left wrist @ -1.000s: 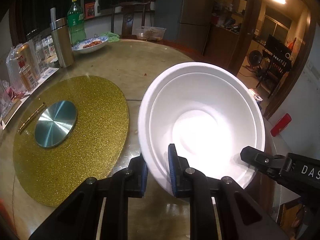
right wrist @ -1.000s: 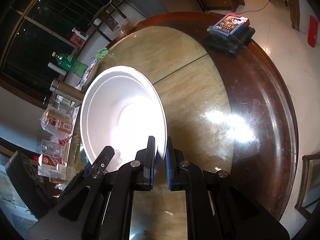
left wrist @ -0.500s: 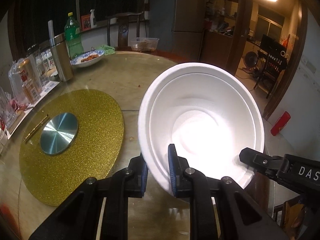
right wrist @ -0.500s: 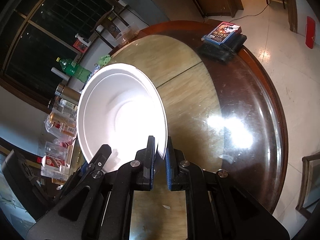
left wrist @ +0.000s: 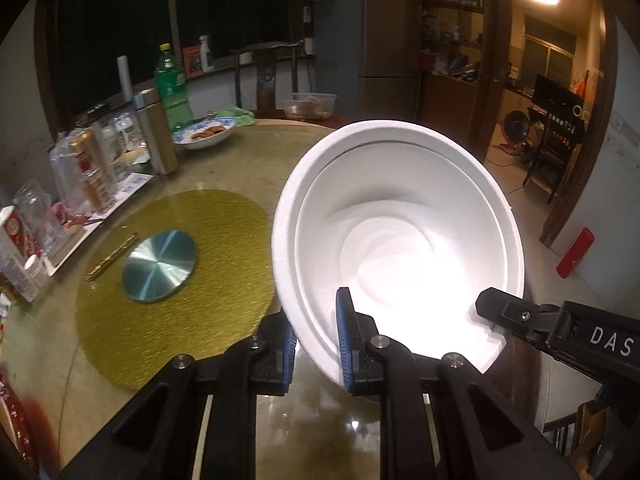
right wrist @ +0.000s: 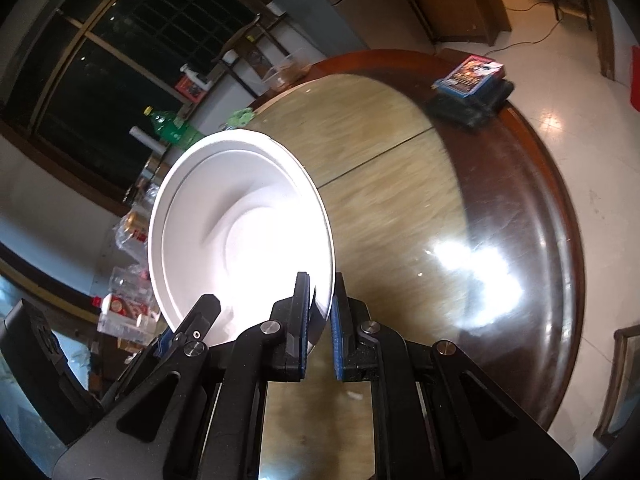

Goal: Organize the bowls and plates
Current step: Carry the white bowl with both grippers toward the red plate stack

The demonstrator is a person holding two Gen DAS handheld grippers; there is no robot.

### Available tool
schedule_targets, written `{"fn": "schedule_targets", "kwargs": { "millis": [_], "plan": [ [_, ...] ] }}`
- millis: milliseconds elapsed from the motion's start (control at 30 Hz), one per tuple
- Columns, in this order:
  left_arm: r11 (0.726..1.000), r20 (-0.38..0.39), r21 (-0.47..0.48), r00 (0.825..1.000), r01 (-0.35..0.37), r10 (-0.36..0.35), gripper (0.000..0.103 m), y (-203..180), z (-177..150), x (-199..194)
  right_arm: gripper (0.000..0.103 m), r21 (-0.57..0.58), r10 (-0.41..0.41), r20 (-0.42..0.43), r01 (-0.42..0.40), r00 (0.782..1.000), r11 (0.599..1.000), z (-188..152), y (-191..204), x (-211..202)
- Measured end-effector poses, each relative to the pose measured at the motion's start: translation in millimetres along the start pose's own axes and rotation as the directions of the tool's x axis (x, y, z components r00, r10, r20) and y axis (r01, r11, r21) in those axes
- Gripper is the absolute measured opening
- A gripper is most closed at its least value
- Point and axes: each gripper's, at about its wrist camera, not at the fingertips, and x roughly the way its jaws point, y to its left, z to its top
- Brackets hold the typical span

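**Two grippers, one stack of bowls, held by the rim**

Both tools are clamped on the same white bowls (left wrist: 396,240): the left gripper (left wrist: 316,344) pinches the near-left rim, one pad inside and one outside, while the right gripper (right wrist: 320,324) bites the opposite rim. The bowls hang tilted above the near edge of the table (right wrist: 400,184), mouth turned toward both cameras, clear of the gold mat (left wrist: 176,280) beside them. At least two are nested, the inner rim showing as a step below the outer. They look like matte foam or moulded pulp, so probably very light, a little flexible and easy to dent; a chipped notch already marks the rim by the right gripper. The rim is the sensible place to hold, with gentle pressure. The glare hides the bottom.
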Motion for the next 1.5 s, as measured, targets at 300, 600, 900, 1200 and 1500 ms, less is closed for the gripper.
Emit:
{"fn": "schedule_targets", "kwargs": {
  "millis": [300,600,900,1200,1500],
  "plan": [
    [0.992,0.017,-0.083,0.995,-0.098,0.099,0.017,46.9,-15.5,-28.7,0.009,-0.084,0.086,-0.071,-0.091,0.994,0.992,-25.5,46.8,23.3],
    [0.966,-0.007,-0.177,0.982,-0.186,0.188,0.017,96.7,-44.5,-51.1,0.009,-0.159,0.128,-0.176,-0.157,0.976,0.975,-66.7,94.9,58.9],
    [0.949,-0.013,-0.239,0.978,-0.207,0.210,0.017,135.6,-70.2,-72.0,0.009,-0.218,0.125,-0.223,-0.175,0.967,0.960,-100.0,126.7,69.2],
    [0.932,-0.021,-0.293,0.975,-0.216,0.220,0.017,173.0,-101.9,-95.3,0.009,-0.275,0.110,-0.272,-0.187,0.956,0.943,-140.3,158.3,76.1],
    [0.908,-0.027,-0.349,0.971,-0.230,0.236,0.017,207.1,-123.6,-114.7,0.009,-0.322,0.106,-0.299,-0.205,0.948,0.924,-167.3,187.1,80.9]
  ]
}}
